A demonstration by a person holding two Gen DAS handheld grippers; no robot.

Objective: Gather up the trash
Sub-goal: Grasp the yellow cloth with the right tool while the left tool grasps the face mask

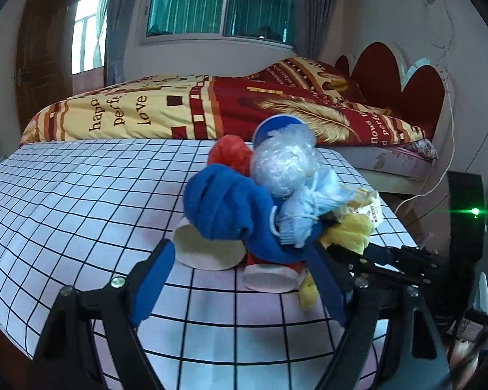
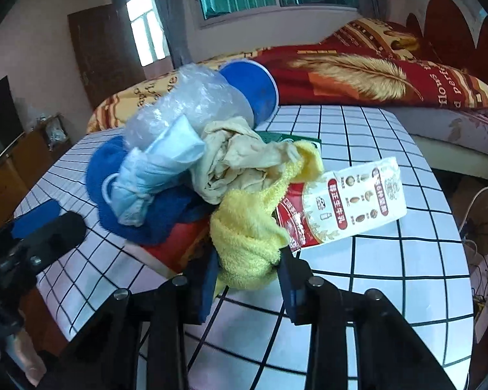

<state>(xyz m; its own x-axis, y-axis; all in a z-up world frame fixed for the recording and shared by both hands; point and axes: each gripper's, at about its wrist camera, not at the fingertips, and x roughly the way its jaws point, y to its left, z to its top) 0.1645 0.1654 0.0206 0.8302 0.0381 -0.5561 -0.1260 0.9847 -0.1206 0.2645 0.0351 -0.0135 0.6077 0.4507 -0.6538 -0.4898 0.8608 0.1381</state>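
Left wrist view: the left gripper (image 1: pixel 240 256) stands wide open over a table with a white black-gridded cloth (image 1: pixel 81 195), its blue-padded fingers (image 1: pixel 153 282) spread to either side of a heap of trash and holding nothing. Between them lie two paper cups on their sides: a white paper cup (image 1: pixel 208 247) with its open mouth facing the camera, and a red paper cup with a white rim (image 1: pixel 270 276) just beside it. What either cup holds cannot be told. A crumpled blue fleece cloth (image 1: pixel 224 208) drapes over both. On top rest a ball of clear crinkled plastic wrap (image 1: pixel 283 169), a pale blue face mask (image 1: pixel 309 208) and a red plastic wad (image 1: pixel 231 152). A blue round plastic cup (image 1: pixel 273 126) pokes up behind the wrap. A yellow terry cloth (image 1: pixel 348 230) sits at the right edge of the heap.

Right wrist view: the right gripper (image 2: pixel 249 276) is closed on the yellow terry cloth (image 2: pixel 247 237), both pads pressed into its fabric. The blue cup (image 2: pixel 253 91) lies tipped on its side, the plastic wrap (image 2: pixel 185 107) bulging from its mouth. Below it sit the face mask (image 2: pixel 159 175), a beige crumpled cloth (image 2: pixel 234 159) and the blue fleece (image 2: pixel 120 208). A red and white printed milk carton (image 2: pixel 351 201) lies flattened on the cloth, touching the yellow terry. A bed with a red and yellow quilt (image 2: pixel 374 68) stands behind the table.
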